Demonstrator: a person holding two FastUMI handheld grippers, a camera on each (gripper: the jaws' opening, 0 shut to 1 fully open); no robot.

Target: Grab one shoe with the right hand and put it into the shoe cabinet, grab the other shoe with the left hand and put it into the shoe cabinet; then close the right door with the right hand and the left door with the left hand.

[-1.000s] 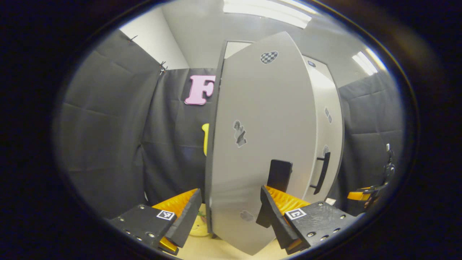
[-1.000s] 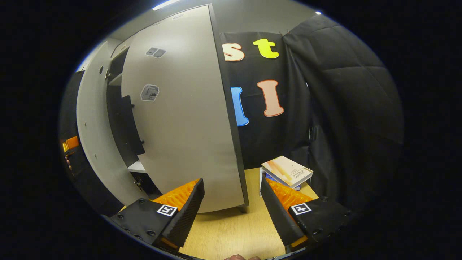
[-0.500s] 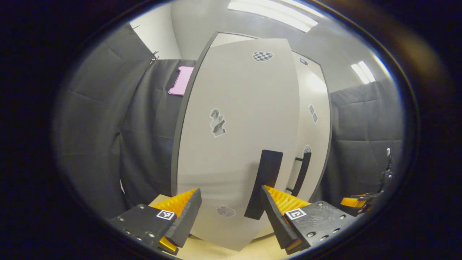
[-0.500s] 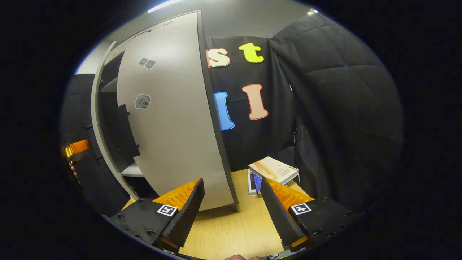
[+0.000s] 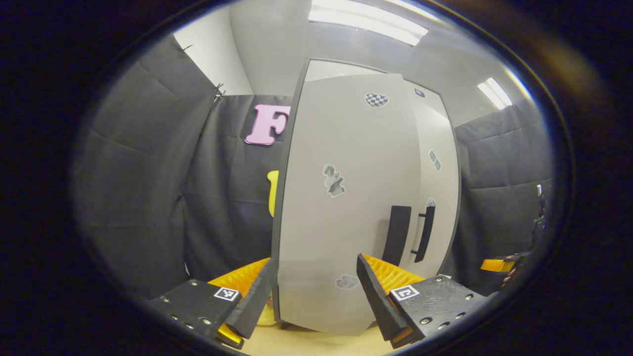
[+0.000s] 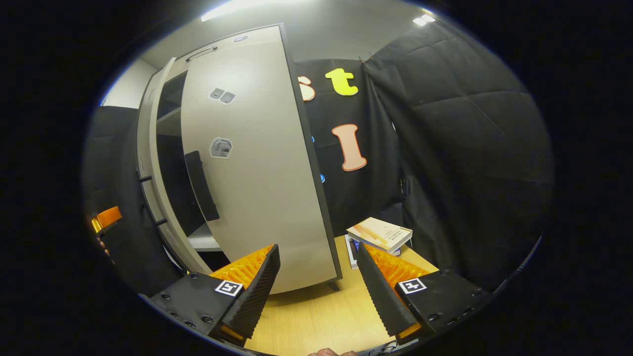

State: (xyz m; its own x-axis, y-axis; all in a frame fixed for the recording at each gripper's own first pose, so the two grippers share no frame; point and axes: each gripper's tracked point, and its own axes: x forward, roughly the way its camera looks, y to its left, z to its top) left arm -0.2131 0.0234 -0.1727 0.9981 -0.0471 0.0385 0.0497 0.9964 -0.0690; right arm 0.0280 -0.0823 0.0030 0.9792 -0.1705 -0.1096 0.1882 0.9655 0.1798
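Left tool (image 5: 314, 291): jaws apart, against the pale grey left door (image 5: 341, 207). Right tool (image 6: 316, 291): jaws apart. Risk: tall grey right door (image 6: 257, 168) looks ajar and may stay so if unpushed.

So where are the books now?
In the right gripper view the books lie stacked on the wooden floor, right of the cabinet's right door, against the black cloth wall and just beyond the right gripper.

Left gripper (image 5: 314, 291) jaws spread wide, gripping nothing. Right gripper (image 6: 316, 284) same, fingers wide apart and empty; also seen far right (image 5: 499, 265) in left gripper view.
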